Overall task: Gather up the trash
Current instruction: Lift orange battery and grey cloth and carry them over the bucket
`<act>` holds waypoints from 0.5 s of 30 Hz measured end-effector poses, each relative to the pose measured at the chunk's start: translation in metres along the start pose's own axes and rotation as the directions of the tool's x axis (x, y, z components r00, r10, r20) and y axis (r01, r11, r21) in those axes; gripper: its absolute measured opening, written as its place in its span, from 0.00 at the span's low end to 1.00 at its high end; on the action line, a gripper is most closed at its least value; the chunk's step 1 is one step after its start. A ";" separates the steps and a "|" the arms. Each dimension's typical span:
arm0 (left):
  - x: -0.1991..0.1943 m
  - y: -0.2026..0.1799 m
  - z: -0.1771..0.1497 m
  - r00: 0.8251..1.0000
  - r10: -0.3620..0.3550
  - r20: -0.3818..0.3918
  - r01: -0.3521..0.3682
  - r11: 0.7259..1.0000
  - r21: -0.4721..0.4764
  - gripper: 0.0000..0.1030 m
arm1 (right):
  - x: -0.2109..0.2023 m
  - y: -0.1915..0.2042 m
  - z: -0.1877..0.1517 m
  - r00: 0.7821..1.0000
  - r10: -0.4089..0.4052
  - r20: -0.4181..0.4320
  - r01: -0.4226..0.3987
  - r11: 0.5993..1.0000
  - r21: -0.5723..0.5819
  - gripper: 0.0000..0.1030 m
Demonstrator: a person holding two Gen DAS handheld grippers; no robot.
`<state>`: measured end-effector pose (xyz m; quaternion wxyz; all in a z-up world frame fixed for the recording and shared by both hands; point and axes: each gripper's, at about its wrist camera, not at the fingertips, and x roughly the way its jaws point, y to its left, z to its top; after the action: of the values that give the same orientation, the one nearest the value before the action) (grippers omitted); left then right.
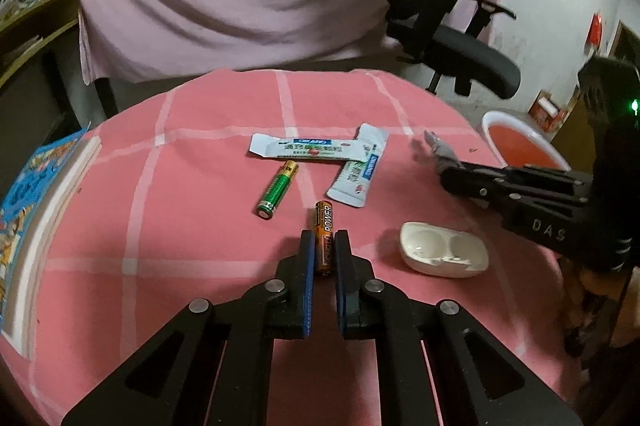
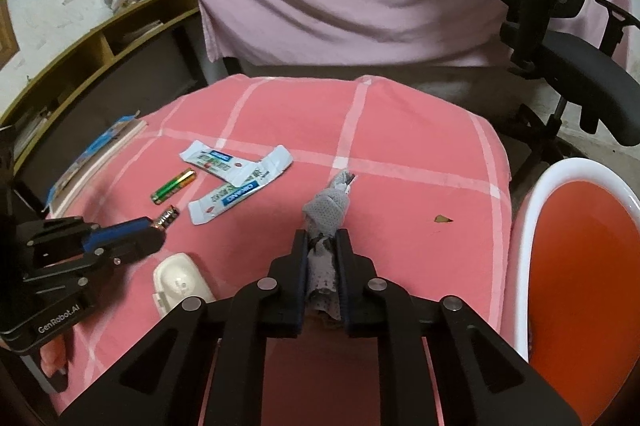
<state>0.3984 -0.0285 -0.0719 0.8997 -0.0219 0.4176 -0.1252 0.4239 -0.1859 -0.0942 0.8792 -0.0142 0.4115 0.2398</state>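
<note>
Orange battery [image 1: 324, 238] sits clamped in my left claw [image 1: 324, 246], low on the pink-checked counter [image 1: 200, 226]. My right claw [image 2: 323, 246] grips a grey crumpled wad [image 2: 326, 222]; the orange-lined bin [image 2: 584, 246] stands at three o'clock.

Bin [image 2: 532, 209] cropped by frame edge
</note>
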 end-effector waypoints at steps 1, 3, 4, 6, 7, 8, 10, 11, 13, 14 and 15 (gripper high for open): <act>-0.003 0.000 0.000 1.000 -0.011 0.014 0.011 1.000 -0.012 0.06 | -0.004 0.001 0.000 1.000 0.008 0.021 -0.008 1.000 -0.005 0.10; -0.011 -0.002 0.000 0.998 -0.026 0.058 0.028 0.999 -0.029 0.06 | -0.013 0.004 -0.001 0.998 0.007 0.068 -0.006 1.000 -0.015 0.10; -0.016 -0.003 0.000 0.995 -0.032 0.090 0.035 0.999 -0.034 0.06 | -0.018 0.006 -0.002 0.995 0.009 0.097 -0.007 1.000 -0.023 0.10; -0.029 -0.006 -0.001 0.987 -0.039 0.157 0.045 0.998 -0.033 0.06 | -0.028 0.009 -0.004 0.989 0.018 0.149 -0.013 0.999 -0.035 0.11; -0.033 -0.009 -0.001 0.982 -0.038 0.185 0.044 0.999 -0.031 0.06 | -0.034 0.010 -0.006 0.982 0.018 0.186 -0.011 0.999 -0.040 0.11; -0.040 -0.012 -0.002 0.974 -0.033 0.223 0.040 0.999 -0.026 0.06 | -0.040 0.009 -0.007 0.976 0.019 0.219 -0.010 0.999 -0.042 0.11; -0.050 -0.021 -0.004 0.960 0.005 0.280 0.000 1.000 -0.019 0.06 | -0.054 0.009 -0.009 0.955 0.028 0.294 -0.016 0.999 -0.043 0.11; -0.054 -0.026 -0.005 0.953 0.038 0.301 -0.035 0.999 -0.017 0.06 | -0.061 0.009 -0.011 0.942 0.030 0.333 -0.017 0.999 -0.042 0.11; -0.061 -0.035 -0.007 0.937 0.075 0.341 -0.074 0.997 -0.015 0.06 | -0.074 0.007 -0.015 0.916 0.038 0.399 -0.026 0.999 -0.037 0.11; -0.064 -0.040 -0.008 0.929 0.078 0.363 -0.077 0.997 -0.017 0.07 | -0.079 0.006 -0.017 0.903 0.038 0.429 -0.027 0.999 -0.031 0.11; -0.067 -0.043 -0.009 0.920 0.081 0.383 -0.079 0.997 -0.021 0.07 | -0.084 0.005 -0.018 0.892 0.040 0.450 -0.030 0.999 -0.029 0.11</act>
<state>0.3406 -0.0530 -0.0215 0.9683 -0.0311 0.2342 -0.0808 0.3629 -0.2196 -0.0438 0.9460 0.0399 0.1942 0.2565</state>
